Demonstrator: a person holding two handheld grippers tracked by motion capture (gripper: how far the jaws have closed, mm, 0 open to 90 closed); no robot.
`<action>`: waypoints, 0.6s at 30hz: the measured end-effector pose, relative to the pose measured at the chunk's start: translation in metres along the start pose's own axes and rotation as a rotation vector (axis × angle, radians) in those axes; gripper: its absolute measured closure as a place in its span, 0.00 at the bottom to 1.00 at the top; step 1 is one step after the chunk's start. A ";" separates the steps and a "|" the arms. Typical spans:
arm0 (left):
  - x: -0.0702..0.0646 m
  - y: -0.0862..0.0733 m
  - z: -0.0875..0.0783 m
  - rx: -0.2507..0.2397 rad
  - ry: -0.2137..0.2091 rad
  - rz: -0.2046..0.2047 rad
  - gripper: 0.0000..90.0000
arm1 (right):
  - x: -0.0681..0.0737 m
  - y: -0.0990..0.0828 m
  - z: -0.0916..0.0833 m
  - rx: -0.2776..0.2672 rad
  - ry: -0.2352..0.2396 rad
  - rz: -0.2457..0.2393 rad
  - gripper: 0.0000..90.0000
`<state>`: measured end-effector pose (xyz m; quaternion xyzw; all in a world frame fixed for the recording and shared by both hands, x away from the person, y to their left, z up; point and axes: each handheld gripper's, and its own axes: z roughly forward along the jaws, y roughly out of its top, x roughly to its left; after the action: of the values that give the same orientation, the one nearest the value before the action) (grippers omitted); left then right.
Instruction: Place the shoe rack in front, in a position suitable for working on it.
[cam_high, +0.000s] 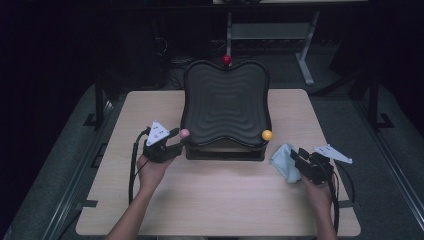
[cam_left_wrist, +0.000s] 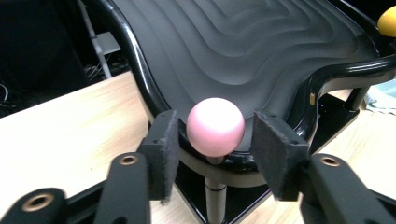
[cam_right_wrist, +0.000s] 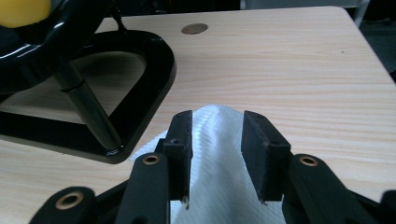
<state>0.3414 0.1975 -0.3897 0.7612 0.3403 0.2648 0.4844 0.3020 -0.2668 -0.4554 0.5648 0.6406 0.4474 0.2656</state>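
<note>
The left gripper (cam_left_wrist: 212, 154) has its fingers spread around the round pink knob (cam_left_wrist: 215, 126), untouched; the right gripper (cam_right_wrist: 215, 158) straddles the crumpled pale-blue cloth (cam_right_wrist: 219, 163), fingers spread.

No writing, label, brand or number can be read anywhere. The grey three-cornered plate (cam_high: 158, 132) bears a few small dark marks, too small to make out.
</note>
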 end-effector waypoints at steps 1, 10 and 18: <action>0.001 0.000 -0.001 0.000 0.000 -0.003 0.53 | 0.001 0.000 0.000 0.003 0.003 -0.001 0.70; 0.008 -0.008 -0.012 0.000 0.005 -0.023 0.47 | 0.004 0.002 -0.001 0.011 0.028 -0.012 0.66; 0.012 -0.015 -0.020 0.007 0.013 -0.033 0.44 | 0.004 0.004 0.000 0.012 0.044 -0.009 0.63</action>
<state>0.3302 0.2231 -0.3948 0.7555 0.3569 0.2605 0.4838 0.3027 -0.2627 -0.4515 0.5535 0.6516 0.4544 0.2502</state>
